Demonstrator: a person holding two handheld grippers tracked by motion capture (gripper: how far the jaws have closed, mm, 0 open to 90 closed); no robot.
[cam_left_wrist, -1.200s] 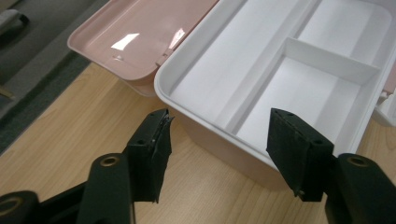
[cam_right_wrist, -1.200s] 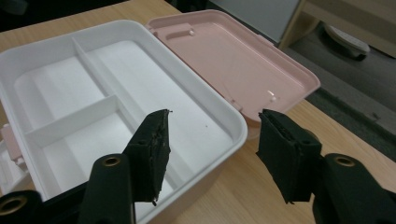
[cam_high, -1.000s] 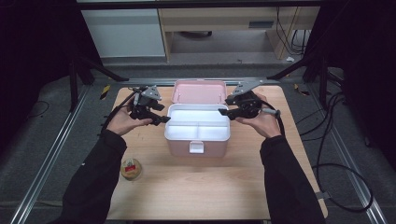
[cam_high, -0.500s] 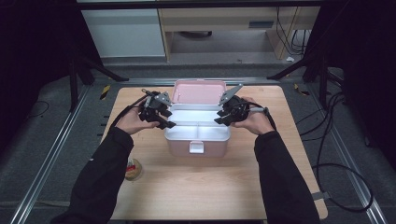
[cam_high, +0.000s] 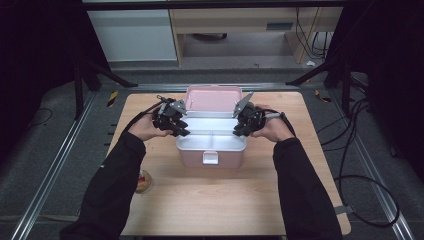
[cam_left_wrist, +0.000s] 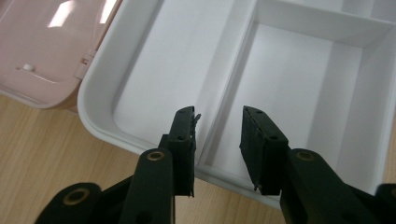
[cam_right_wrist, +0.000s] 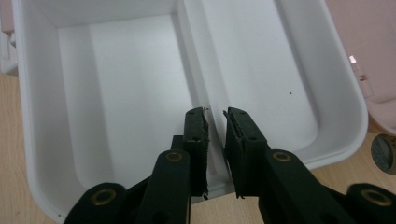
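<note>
white tray (cam_high: 212, 135) tops one pink box (cam_high: 210, 156) near the surface's (cam_high: 220, 200) far edge; two hand-held grippers, left (cam_left_wrist: 217, 135) and right (cam_right_wrist: 215, 126), jaws apart, each straddle its divider; near half bare.

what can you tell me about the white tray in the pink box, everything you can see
The white tray looks like smooth, glossy plastic with rounded corners and a raised rim. Partition walls split it into compartments, all empty. It sits level in the top of the pink box, whose lid stands open behind it, at the middle of the wooden table. The left gripper and right gripper, jaws apart, each straddle a partition wall at opposite ends; whether they touch it is unclear.
</note>
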